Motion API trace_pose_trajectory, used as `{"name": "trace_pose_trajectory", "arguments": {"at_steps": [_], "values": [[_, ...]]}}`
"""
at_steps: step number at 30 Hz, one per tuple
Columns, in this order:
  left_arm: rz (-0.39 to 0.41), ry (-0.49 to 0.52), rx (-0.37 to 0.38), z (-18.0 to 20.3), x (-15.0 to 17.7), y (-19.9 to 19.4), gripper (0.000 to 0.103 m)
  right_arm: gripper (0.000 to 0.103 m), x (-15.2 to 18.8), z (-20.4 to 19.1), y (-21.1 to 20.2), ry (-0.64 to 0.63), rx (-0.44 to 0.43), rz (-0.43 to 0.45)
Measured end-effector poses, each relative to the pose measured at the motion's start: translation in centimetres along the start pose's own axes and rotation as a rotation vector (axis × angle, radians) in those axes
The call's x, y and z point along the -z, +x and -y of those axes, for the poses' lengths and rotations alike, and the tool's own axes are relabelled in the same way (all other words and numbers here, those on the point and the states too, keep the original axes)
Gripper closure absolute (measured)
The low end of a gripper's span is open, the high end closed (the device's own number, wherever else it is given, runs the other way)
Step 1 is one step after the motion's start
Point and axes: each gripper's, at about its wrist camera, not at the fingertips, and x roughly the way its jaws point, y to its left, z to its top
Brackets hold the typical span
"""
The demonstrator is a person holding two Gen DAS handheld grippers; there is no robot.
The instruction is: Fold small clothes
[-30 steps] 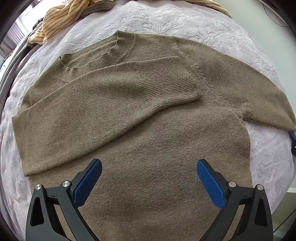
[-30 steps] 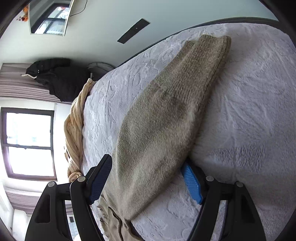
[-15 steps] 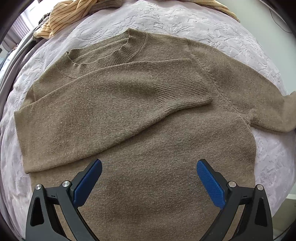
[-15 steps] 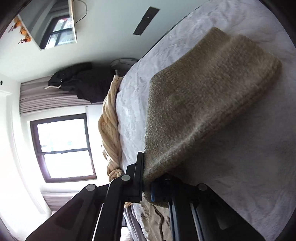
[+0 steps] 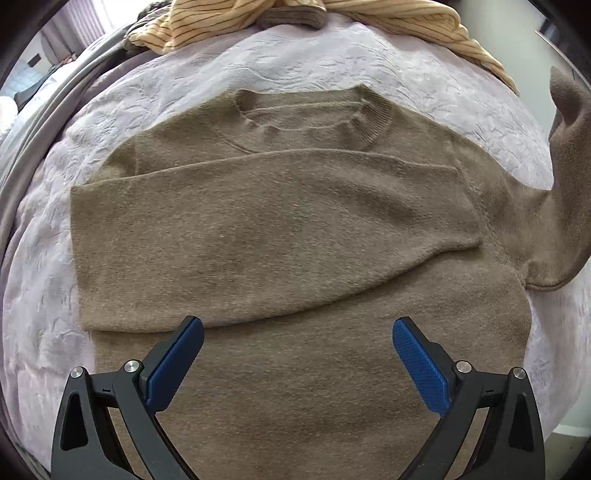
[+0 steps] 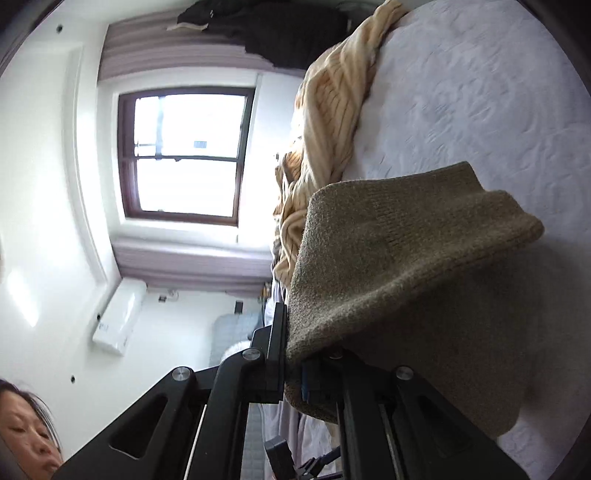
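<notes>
A brown knit sweater lies flat on the white bedspread, neck away from me, with one sleeve folded across the chest. My left gripper is open and empty, hovering over the sweater's lower body. The other sleeve is lifted up at the right edge of the left wrist view. My right gripper is shut on that sleeve and holds it above the bed, the ribbed cuff hanging free.
A yellow striped garment is bunched at the far edge of the bed, also seen in the right wrist view. A window and dark clothes are beyond the bed.
My right gripper closed on the right sleeve and lifted it off the bed, swinging upward. My left gripper drifted slightly, staying open over the sweater.
</notes>
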Motion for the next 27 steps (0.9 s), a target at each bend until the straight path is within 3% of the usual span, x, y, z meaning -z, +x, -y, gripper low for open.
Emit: {"name": "trace_pose_trajectory", "arguments": {"at_steps": [5,9,10,11,13,15,17,18,19,20,22,24,27], "values": [[0.052,-0.059,-0.041,-5.5,-0.2,-1.2,0.001,0.097,4.0,-0.6,10.5,-0.099,0.104,-0.252],[0.060,-0.110,-0.063,-8.3,-1.0,0.1,0.001,0.090,7.9,3.5,16.8,-0.104,0.317,-0.408],[0.060,-0.124,-0.062,-9.0,-0.9,0.2,0.001,0.083,8.2,5.1,17.9,-0.084,0.383,-0.438],[0.059,-0.140,-0.055,-9.8,-0.9,0.3,0.001,0.079,8.6,6.1,18.5,-0.061,0.428,-0.447],[0.065,-0.167,-0.039,-11.0,-0.7,0.6,0.001,0.057,8.6,7.0,18.6,-0.016,0.442,-0.406],[0.077,-0.197,-0.009,-13.2,-0.8,0.8,0.001,0.053,8.4,6.8,17.6,0.000,0.420,-0.332],[0.085,-0.227,0.034,-14.8,-0.7,1.0,0.001,0.054,7.7,5.5,17.0,-0.010,0.418,-0.266],[0.088,-0.245,0.067,-15.3,-0.9,1.2,0.001,0.064,7.3,5.1,17.0,-0.012,0.416,-0.248],[0.091,-0.265,0.111,-15.9,-0.9,1.2,0.001,0.090,7.0,4.6,17.2,-0.018,0.405,-0.243],[0.095,-0.287,0.164,-16.5,-0.9,1.2,0.001,0.096,6.8,3.9,17.9,-0.040,0.388,-0.255],[0.103,-0.345,0.298,-17.6,-1.1,1.3,0.001,0.096,8.3,1.5,19.3,-0.152,0.384,-0.320],[0.100,-0.395,0.416,-18.2,-1.0,1.3,0.001,0.096,10.9,-0.5,22.4,-0.303,0.393,-0.438],[0.093,-0.414,0.493,-18.6,-1.3,1.8,0.001,0.092,16.1,-1.5,25.4,-0.502,0.455,-0.623]]}}
